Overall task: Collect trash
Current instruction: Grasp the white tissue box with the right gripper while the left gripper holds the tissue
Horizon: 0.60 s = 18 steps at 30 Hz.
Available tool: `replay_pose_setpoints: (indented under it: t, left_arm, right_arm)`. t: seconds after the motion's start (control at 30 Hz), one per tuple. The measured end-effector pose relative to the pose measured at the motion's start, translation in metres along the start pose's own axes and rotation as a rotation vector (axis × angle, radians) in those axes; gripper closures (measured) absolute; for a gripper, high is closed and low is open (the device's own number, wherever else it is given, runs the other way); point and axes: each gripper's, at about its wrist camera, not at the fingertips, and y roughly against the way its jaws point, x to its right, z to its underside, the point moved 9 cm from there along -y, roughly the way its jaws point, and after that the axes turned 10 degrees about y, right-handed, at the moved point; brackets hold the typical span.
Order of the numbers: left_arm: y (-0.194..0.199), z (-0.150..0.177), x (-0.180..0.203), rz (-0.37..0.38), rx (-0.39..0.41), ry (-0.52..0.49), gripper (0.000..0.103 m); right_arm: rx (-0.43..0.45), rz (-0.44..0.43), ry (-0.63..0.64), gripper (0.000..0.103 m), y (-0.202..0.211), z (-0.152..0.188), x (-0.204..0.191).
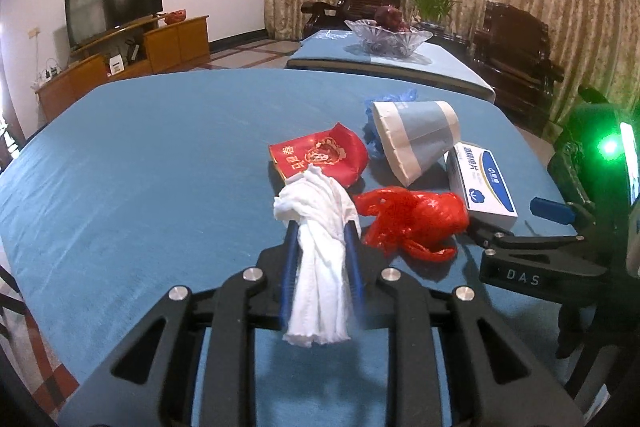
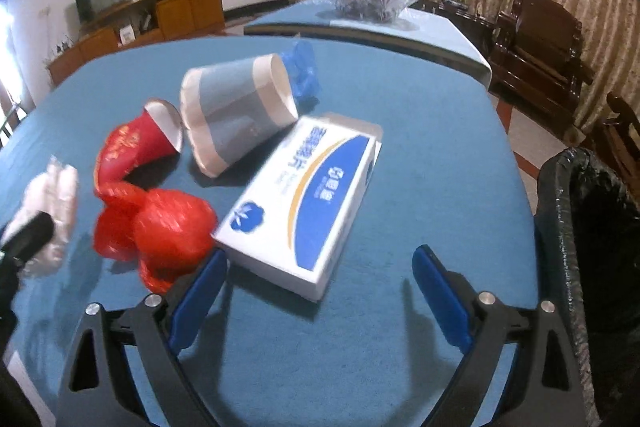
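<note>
Blue tabletop (image 2: 400, 187), edge beside bin (image 2: 560, 207)

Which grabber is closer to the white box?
Right. The open right gripper sits just in front of the box. The left gripper, holding a tissue, is farther, past the red bag.

The left gripper (image 1: 320, 227) has its fingers (image 1: 291, 247) closed on a white tissue (image 1: 320, 267), while the right gripper (image 2: 320, 267) is spread wide, holding nothing.
</note>
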Motion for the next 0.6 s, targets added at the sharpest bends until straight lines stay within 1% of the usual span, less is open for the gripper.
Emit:
replay_pose_setpoints:
  t: [0.17, 0.23, 0.27, 0.4, 0.47, 0.53, 0.6]
  left_arm:
    - [-0.001, 0.0, 0.002, 0.007, 0.007, -0.006, 0.081]
    - [-0.002, 0.0, 0.004, 0.011, 0.006, -0.005, 0.081]
    - [-0.002, 0.0, 0.005, 0.012, 0.007, -0.005, 0.081]
    - [-0.002, -0.003, 0.009, 0.012, 0.017, -0.01, 0.081]
    - [-0.002, -0.004, 0.009, 0.011, 0.019, -0.013, 0.081]
    - [-0.003, -0.005, 0.008, 0.006, 0.021, -0.012, 0.081]
    - [-0.005, -0.006, 0.006, 0.001, 0.021, -0.007, 0.081]
  right_arm:
    - [-0.036, 0.092, -0.032, 0.012, 0.007, 0.014, 0.035]
    - [-0.035, 0.112, -0.048, 0.012, 0.01, 0.015, 0.045]
    - [-0.028, 0.108, -0.056, 0.012, 0.013, 0.014, 0.046]
    - [0.037, 0.023, -0.081, 0.012, 0.022, -0.001, 0.03]
    - [0.051, 0.017, -0.069, 0.012, 0.02, -0.009, 0.02]
    - [0.051, 0.038, -0.049, 0.012, 0.013, -0.016, 0.013]
    - [0.046, 0.045, -0.059, 0.012, 0.005, -0.019, 0.011]
